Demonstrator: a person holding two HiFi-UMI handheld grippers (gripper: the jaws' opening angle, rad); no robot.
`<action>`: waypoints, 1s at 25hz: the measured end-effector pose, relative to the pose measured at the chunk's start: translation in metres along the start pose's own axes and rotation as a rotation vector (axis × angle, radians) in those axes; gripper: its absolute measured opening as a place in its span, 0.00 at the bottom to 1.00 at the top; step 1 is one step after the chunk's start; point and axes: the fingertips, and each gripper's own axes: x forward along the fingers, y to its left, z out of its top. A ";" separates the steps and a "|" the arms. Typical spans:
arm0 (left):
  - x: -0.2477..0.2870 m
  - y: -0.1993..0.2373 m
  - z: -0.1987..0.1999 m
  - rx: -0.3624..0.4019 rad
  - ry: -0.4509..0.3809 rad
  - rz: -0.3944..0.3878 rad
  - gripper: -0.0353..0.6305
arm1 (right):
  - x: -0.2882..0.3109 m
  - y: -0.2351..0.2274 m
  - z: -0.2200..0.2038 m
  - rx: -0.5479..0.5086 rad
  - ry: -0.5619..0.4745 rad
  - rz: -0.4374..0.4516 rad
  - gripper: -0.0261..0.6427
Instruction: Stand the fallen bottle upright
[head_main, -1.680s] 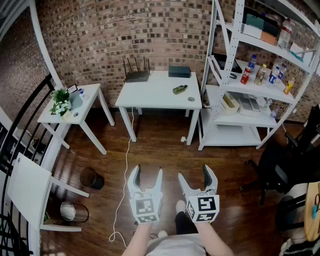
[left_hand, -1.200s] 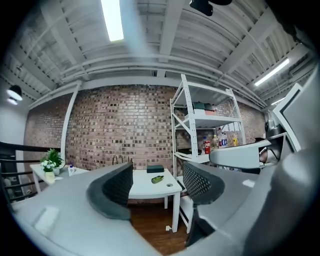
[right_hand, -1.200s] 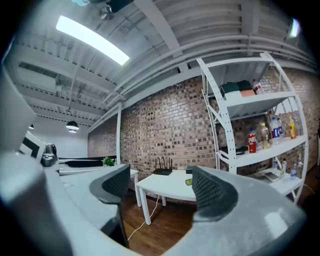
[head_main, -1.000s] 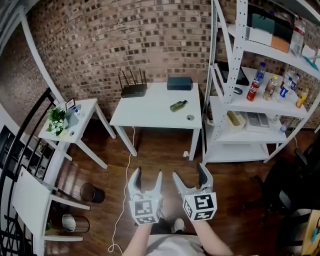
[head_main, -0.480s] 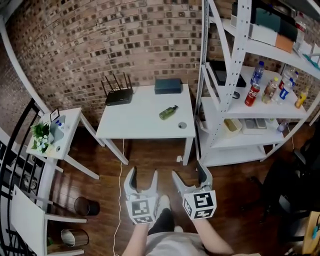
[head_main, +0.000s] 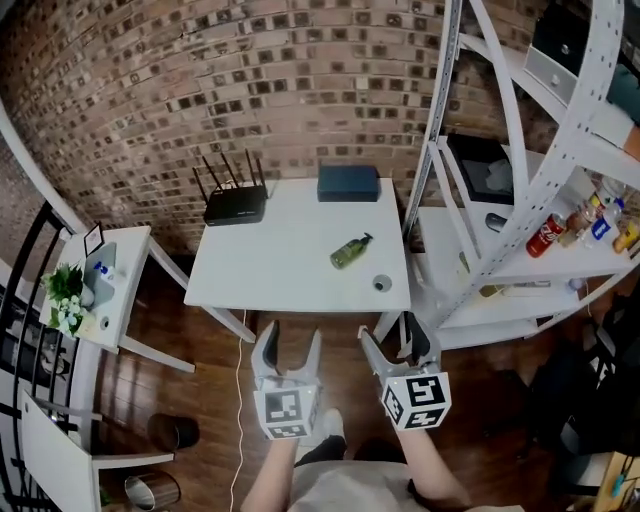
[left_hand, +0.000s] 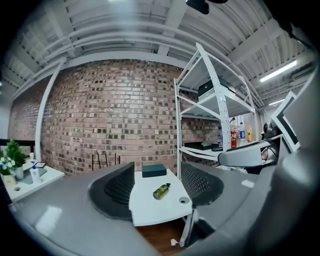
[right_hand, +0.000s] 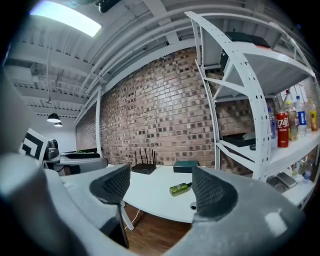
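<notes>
The green bottle (head_main: 349, 251) on the white table (head_main: 270, 270), likely light, slippery and best pinched round its middle, is being pointed at by the closing, empty left gripper (head_main: 291, 338) and spread right gripper (head_main: 393, 335).

A white table (head_main: 265, 270) stands by a brick wall (head_main: 250, 80). On it sit a black router (head_main: 236, 205) and a dark flat box (head_main: 348, 184). A white shelf rack (head_main: 450, 230) stands just beside it.
</notes>
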 end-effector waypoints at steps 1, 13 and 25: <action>0.013 0.008 0.001 -0.004 0.004 -0.010 0.50 | 0.010 -0.002 0.003 -0.003 -0.004 -0.005 0.59; 0.165 0.005 -0.008 -0.036 0.077 -0.089 0.48 | 0.145 -0.073 0.024 0.050 0.006 0.083 0.59; 0.311 -0.010 -0.017 0.007 0.171 -0.126 0.48 | 0.260 -0.159 0.046 0.046 0.015 0.153 0.58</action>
